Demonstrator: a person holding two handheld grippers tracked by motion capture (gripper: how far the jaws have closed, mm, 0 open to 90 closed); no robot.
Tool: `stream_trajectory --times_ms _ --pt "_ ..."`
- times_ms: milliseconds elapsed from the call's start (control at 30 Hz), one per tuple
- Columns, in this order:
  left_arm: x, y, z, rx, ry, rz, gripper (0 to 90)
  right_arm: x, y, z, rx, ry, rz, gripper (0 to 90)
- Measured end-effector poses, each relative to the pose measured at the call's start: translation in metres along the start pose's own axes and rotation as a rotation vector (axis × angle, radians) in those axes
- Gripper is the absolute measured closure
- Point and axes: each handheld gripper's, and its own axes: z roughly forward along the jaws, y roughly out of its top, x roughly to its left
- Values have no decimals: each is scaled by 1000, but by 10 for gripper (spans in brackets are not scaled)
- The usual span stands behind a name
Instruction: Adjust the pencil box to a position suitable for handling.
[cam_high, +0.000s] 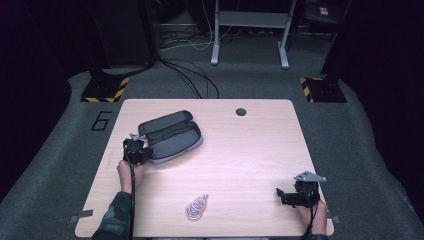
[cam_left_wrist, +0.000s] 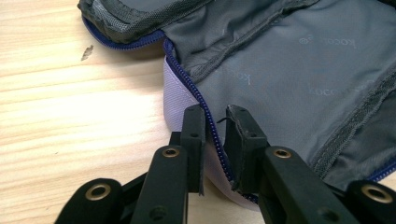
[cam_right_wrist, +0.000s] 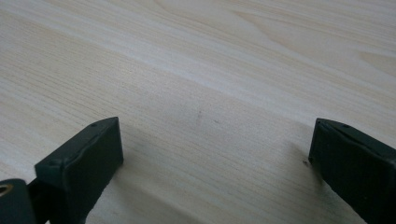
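While the person's left hand is reaching forward along the left side of the table, the left gripper is pinching the near rim of the case, its two black jaws drawn close together with the blue zipper edge caught between them. One jaw is sitting outside against the pale lilac wall of the case, and the other is pressing inside on the grey lining (faint printed lettering is showing on that fabric). The case itself is lying open on the left half of the table, towards the far side, its two dark halves spread side by side and slanting across the wood. Over at the near right corner, the right gripper is resting low over bare wood, jaws standing wide apart and holding nothing, with a grey three-cornered plate on top of it and the right hand behind it. Between the two hands, near the front edge, a small pinkish item is lying flat, well apart from both grippers and from the case; what it is I cannot tell. Beyond the table, cables are trailing over the grey floor.
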Motion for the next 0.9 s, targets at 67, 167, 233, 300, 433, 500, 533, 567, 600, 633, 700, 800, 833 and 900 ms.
stream_trajectory --times_ms 67,167,233,300,433,500,533,567,600,633,700,800,833,900 --pt "-1 0 0 2 -4 12 788 0 0 0 0 0 0 23" --pt "-5 0 0 -5 -20 13 804 0 0 0 0 0 0 23" --pt "-7 0 0 -4 -26 16 816 0 0 0 0 0 0 23" --pt "-11 -1 1 -8 -33 16 823 0 0 0 1 0 -1 23" --pt "-17 -2 1 -16 -47 26 831 0 0 0 0 1 1 24" --pt "-20 -2 2 -19 -54 28 833 0 0 0 0 1 1 24" --pt "-21 -2 2 -23 -57 33 833 0 0 0 1 1 0 24" --pt "-23 -2 2 -32 -58 29 834 0 0 0 1 1 -1 24" --pt "-24 -2 2 -21 -68 43 834 0 0 0 1 1 -1 24" --pt "-25 -2 1 -9 -74 50 834 0 0 0 0 1 -1 24" --pt "-30 -3 3 -27 -77 43 835 0 0 0 0 1 -1 24" --pt "-35 -2 4 -31 -84 65 835 0 0 0 0 1 0 24" --pt "-37 -2 4 -28 -92 70 836 0 0 0 0 1 0 24" --pt "-40 -1 4 -25 -101 70 835 0 0 0 0 1 -2 24"
